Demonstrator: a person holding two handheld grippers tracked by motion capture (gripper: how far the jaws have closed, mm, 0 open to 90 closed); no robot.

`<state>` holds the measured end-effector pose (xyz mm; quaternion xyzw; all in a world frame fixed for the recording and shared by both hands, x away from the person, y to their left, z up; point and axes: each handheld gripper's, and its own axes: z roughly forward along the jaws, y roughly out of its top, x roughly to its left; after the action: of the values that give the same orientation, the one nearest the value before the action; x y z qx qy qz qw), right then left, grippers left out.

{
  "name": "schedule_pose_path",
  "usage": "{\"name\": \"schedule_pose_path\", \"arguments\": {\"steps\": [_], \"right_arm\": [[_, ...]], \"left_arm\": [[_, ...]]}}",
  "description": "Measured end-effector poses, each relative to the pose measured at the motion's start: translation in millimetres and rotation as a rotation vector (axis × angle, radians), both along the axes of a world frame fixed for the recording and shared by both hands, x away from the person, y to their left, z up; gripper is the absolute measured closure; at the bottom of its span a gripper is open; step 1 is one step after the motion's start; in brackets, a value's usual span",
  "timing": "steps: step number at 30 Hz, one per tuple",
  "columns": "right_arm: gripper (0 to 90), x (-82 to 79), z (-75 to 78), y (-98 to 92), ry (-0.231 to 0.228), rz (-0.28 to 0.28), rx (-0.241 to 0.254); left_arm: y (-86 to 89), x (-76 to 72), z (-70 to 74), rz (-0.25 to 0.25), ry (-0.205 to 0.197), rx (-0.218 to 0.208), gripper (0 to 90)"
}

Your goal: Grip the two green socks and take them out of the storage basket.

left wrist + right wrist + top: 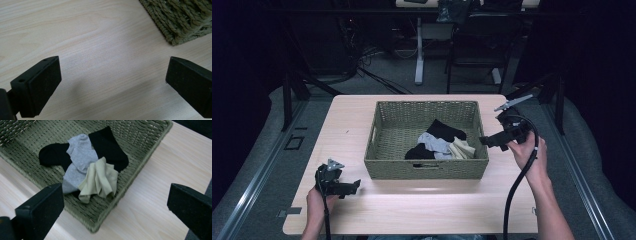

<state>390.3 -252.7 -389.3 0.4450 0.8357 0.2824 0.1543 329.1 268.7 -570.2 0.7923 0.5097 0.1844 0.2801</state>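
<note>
Socks lie heaped in a woven basket (427, 169) on the table (362, 210).
Left claw (354, 186) gapes, empty, near the basket's front corner; right claw (482, 141) gapes, empty, beside its right rim, facing black, grey and cream socks (85, 165).

Green woven basket (427, 167), rectangular, open top, sits mid-surface, nearer the far edge, with a handle slot in its near wall. Small sock pile in its right half, toward the near-right corner. Black sock (446, 130) lies farthest back, flat. Grey sock (435, 144) sits mid-pile, overlapping it. A second black piece (418, 151) lies at the pile's left. Cream sock (462, 148), bunched and folded, lies at the right, against the right wall.
</note>
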Motion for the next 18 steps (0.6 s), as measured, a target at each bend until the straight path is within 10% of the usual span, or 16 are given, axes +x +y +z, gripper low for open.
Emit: {"name": "schedule_pose_path", "arguments": {"steps": [18], "right_arm": [[2.3,58.1,-17.6,50.7,0.120,0.087,-0.076]], "left_arm": [[-0.5,-0.5,1.2,-0.009,-0.006,0.007,0.2]]}}
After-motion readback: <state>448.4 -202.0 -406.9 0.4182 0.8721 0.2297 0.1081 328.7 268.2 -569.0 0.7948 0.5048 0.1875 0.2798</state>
